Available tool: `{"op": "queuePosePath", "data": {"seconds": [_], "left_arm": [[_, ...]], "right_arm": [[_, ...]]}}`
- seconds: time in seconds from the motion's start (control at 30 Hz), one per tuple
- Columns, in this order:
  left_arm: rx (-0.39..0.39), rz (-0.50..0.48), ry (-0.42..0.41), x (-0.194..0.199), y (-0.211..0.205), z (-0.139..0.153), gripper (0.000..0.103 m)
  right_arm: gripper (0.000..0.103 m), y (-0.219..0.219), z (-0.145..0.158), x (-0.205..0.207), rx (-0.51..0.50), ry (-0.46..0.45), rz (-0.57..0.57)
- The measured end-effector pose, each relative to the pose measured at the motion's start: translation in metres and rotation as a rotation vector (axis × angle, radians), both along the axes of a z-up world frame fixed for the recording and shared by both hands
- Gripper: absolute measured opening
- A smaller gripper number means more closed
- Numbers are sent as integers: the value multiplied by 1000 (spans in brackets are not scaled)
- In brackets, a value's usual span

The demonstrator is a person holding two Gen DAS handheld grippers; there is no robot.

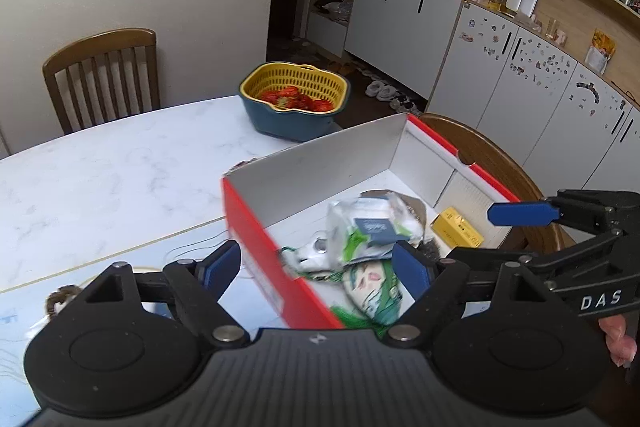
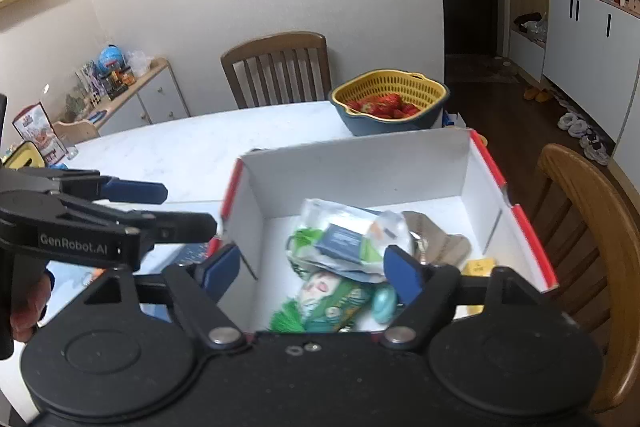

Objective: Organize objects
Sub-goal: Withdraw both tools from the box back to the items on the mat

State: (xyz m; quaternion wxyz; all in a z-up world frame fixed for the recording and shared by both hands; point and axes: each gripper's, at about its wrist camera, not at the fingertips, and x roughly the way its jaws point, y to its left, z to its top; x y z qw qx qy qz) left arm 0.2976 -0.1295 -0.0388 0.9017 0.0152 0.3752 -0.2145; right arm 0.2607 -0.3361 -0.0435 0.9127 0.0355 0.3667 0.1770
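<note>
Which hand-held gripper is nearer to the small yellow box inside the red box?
The right one. The right hand-held gripper reaches over the red box just above the yellow box. The left hand-held gripper straddles the opposite wall, farther away.

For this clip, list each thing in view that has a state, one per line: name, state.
Left tongs: open, empty, above the box's near edge.
Right tongs: open, empty, above the box.
Box: lidless, on the table, holding packets.
Tissue pack: lying on top of the pile in the box.
Yellow carton: flat on the box floor.
Basket: upright, holding strawberries.
</note>
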Motion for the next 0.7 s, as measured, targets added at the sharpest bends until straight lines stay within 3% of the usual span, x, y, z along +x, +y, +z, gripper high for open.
{"op": "queuePosePath", "data": {"seconds": [0.23, 0.43, 0.53, 0.7], "left_arm": [[-6, 17, -18, -17, 40, 3, 91], [-22, 37, -15, -29, 80, 3, 91], [-29, 51, -23, -35, 100, 3, 102], [-35, 63, -40, -43, 134, 0, 103]], "right_arm": [[93, 33, 6, -14, 13, -26, -2], [95, 64, 5, -22, 29, -18, 12], [95, 80, 4, -24, 33, -12, 21], [94, 108, 4, -27, 34, -5, 35]]}}
